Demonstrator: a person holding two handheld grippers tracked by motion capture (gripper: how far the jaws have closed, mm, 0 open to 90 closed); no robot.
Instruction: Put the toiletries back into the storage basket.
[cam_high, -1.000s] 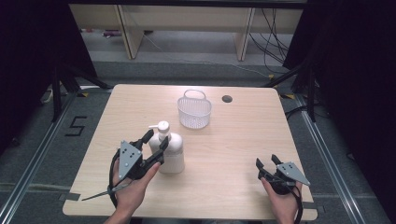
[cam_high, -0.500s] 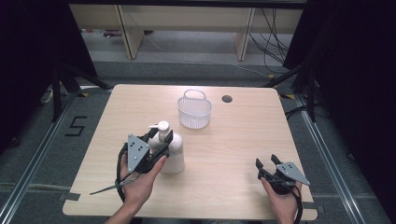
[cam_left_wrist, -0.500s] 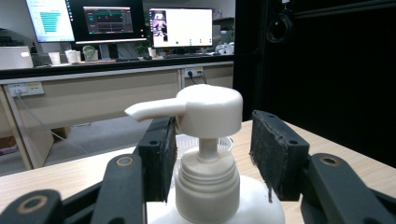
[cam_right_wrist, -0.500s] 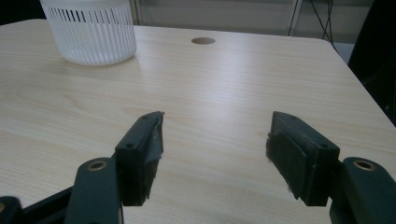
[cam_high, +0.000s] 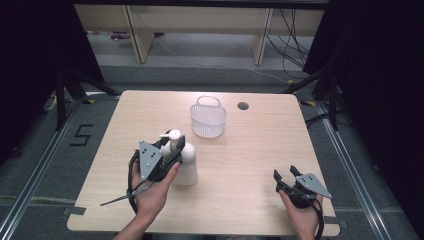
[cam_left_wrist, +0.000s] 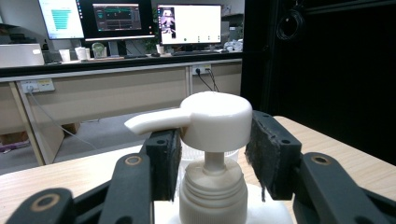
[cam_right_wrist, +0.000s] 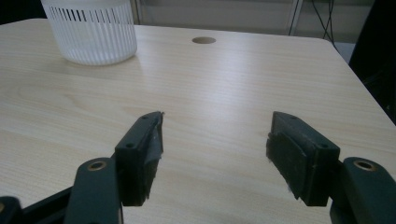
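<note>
Our left gripper (cam_left_wrist: 212, 154) has just been closing, fingers flanking the pump bottle (cam_high: 184, 162) neck, gaps still visible. Right gripper (cam_right_wrist: 215, 158) open, empty, above the tabletop (cam_high: 250, 150).

High view: fixed above the near edge of the table (cam_high: 240, 150), looking forward and down, fairly far
Left gripper view: low, very close behind the pump bottle (cam_left_wrist: 212, 140), facing a desk with monitors (cam_left_wrist: 140, 21)
Right gripper view: low over the tabletop, facing the white basket (cam_right_wrist: 91, 30) and the round hole (cam_right_wrist: 204, 40)
Shared: basket (cam_high: 208, 117) and hole (cam_high: 243, 106); a pale shape behind the pump is perhaps the basket
</note>
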